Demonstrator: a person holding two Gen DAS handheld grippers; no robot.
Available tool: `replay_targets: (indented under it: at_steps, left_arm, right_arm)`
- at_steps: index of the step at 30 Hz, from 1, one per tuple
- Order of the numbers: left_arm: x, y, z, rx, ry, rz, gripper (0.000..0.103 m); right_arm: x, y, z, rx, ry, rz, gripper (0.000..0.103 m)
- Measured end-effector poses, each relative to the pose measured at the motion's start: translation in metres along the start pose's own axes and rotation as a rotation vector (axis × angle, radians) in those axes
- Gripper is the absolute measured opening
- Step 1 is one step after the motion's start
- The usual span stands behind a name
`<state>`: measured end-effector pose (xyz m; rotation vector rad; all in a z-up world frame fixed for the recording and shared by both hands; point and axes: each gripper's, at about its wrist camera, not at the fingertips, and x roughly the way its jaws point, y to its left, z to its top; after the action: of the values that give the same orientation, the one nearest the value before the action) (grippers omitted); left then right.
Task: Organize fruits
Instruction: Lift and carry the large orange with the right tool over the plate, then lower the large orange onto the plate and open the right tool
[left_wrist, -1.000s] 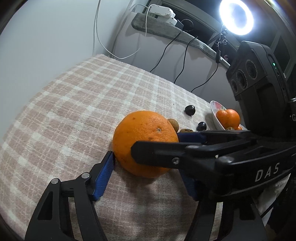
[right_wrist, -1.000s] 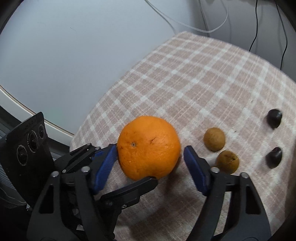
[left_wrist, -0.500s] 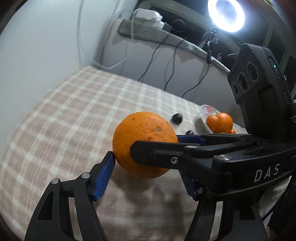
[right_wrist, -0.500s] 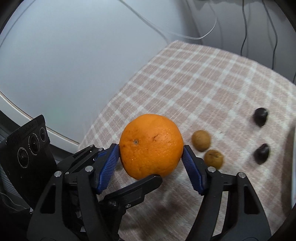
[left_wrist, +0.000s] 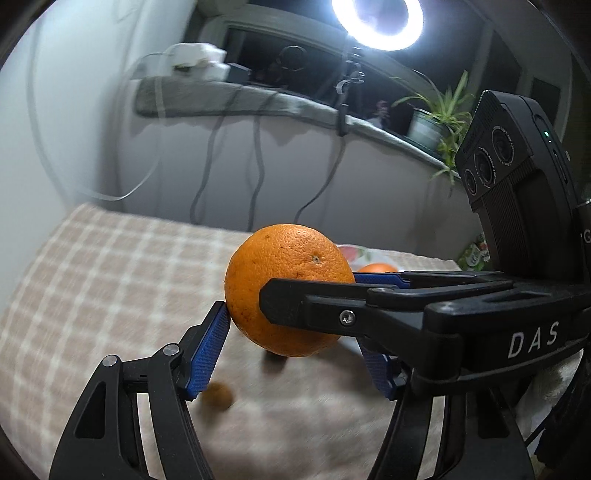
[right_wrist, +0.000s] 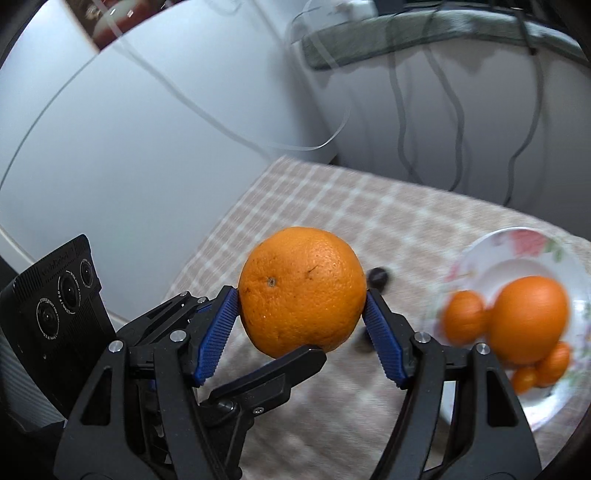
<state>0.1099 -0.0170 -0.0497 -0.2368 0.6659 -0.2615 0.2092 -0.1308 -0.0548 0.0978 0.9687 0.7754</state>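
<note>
1. Orange, large, round and dimple-skinned (right_wrist: 302, 291), is pinched between the blue ribbed pads of the right tongs (right_wrist: 302, 317) and hangs clear of the checked beige cloth on the bench (right_wrist: 369, 206).
2. Left tongs (left_wrist: 291, 343) also bracket this fruit: one blue pad touches its side, while the far pad is hidden behind the other tongs, so I cannot tell whether they are truly clamped.
3. White floral plate (right_wrist: 524, 243), already bearing several oranges, lies ahead and to the right of the right tongs.
4. To finish the carry well, keep the pinch across the fruit's widest part and stay level.
5. Lower it into the plate's bare near side; a drop onto the piled fruit would likely scatter them.
6. Small dark fruit (right_wrist: 378, 275) sits just beyond the tongs; pass above it.
</note>
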Motion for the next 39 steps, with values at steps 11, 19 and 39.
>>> replay_targets:
  at_steps: [11, 19, 39]
  left_arm:
    - [0.056, -0.065, 0.035, 0.079, 0.030, -0.133, 0.068]
    - [0.095, -0.105, 0.039, 0.116, 0.085, -0.195, 0.068]
    - [0.134, -0.138, 0.032, 0.223, 0.163, -0.176, 0.068]
  right_arm:
    - [-0.058, -0.072, 0.012, 0.094, -0.097, -0.104, 0.072]
    - [-0.082, -0.123, 0.004, 0.177, -0.120, -0.155, 0.072]
    - [-0.084, -0.179, -0.015, 0.274, -0.121, -0.154, 0.073]
